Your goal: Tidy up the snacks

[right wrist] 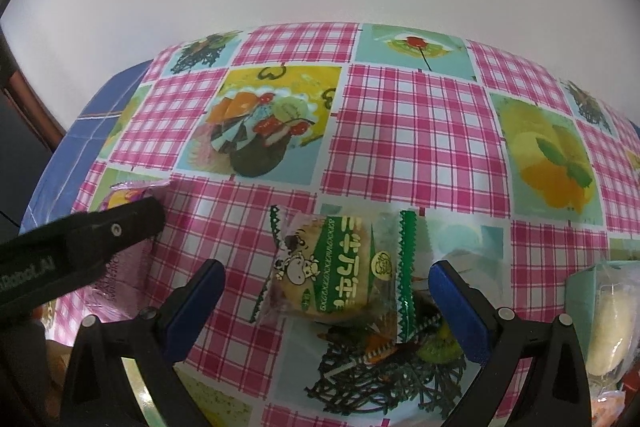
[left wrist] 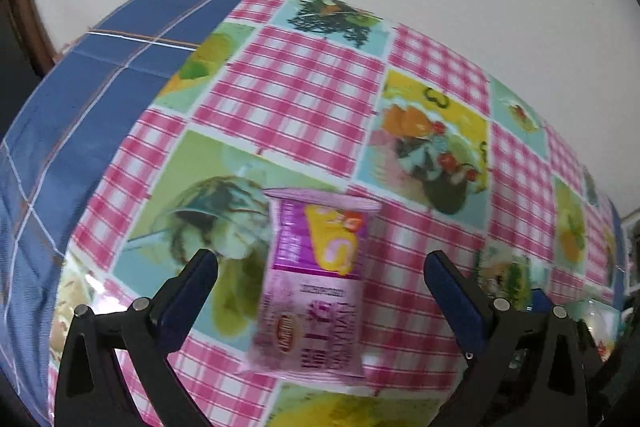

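The left gripper [left wrist: 320, 267] stands wide open over the counter [left wrist: 304, 95], its blue-padded fingers [left wrist: 192, 291] spread to either side of a pink pack [left wrist: 312, 287]. The pack lies flat on the cloth between the fingers, touching neither; its sealed end points far, and a yellow roll cake is printed on its far half. The picture is blurred, so the print on the near half cannot be read. The counter wears a pink checked cloth [left wrist: 404, 307] with squares of fruit and dessert pictures. At the far left a blue plaid fabric [left wrist: 100, 75] shows beyond the cloth's edge, and a pale wall rises behind.

The right gripper [right wrist: 326, 285] is also wide open and holds nothing. Between its fingers [right wrist: 460, 311] lies a green pack [right wrist: 340, 275] with a cartoon cow and zigzag sealed ends, a round biscuit showing through the clear wrap. It lies crosswise on the cloth, closer to the right finger than to the left; whether its right end touches that finger cannot be told.

In the right wrist view the left gripper's black arm crosses the left edge, over the pink pack lying there. At the near right edge a clear pack [right wrist: 608, 323] holds a pale bun.
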`<action>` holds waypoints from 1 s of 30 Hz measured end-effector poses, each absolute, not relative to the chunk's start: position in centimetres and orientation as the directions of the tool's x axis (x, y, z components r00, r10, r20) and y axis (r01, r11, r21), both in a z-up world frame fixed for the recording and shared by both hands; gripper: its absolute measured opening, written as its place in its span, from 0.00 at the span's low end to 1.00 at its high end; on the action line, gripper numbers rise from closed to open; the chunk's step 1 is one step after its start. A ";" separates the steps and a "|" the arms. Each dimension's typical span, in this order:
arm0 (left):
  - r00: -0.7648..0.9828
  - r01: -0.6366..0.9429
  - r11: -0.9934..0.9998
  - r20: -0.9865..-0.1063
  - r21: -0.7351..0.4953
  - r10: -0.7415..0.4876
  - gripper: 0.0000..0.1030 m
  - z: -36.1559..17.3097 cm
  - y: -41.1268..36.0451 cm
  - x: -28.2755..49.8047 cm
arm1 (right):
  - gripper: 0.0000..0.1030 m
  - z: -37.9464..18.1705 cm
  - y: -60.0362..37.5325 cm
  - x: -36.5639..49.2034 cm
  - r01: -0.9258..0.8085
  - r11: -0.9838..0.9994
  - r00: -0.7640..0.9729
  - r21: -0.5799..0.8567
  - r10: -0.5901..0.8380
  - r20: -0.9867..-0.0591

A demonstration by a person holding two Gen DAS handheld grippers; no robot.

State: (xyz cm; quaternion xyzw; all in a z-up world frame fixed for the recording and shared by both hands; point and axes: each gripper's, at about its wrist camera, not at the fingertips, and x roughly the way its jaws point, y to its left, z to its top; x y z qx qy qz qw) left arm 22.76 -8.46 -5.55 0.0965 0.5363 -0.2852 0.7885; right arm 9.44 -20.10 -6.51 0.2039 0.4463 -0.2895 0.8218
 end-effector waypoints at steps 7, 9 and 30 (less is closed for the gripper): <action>0.290 0.539 0.839 -0.919 -0.073 -0.266 0.98 -6.9 -8.3 23.2 | 1.00 -7.4 -19.4 10.2 0.637 0.771 0.398 0.007 -0.321 -0.859; 0.291 0.537 0.841 -0.923 -0.059 -0.250 0.91 -7.3 -8.3 23.2 | 1.00 -7.5 -19.5 10.2 0.644 0.765 0.388 -0.008 -0.335 -0.859; 0.343 0.533 0.846 -0.913 -0.004 -0.221 0.64 -7.2 -8.1 22.7 | 0.80 -7.1 -20.8 9.2 0.700 0.714 0.375 -0.008 -0.377 -0.846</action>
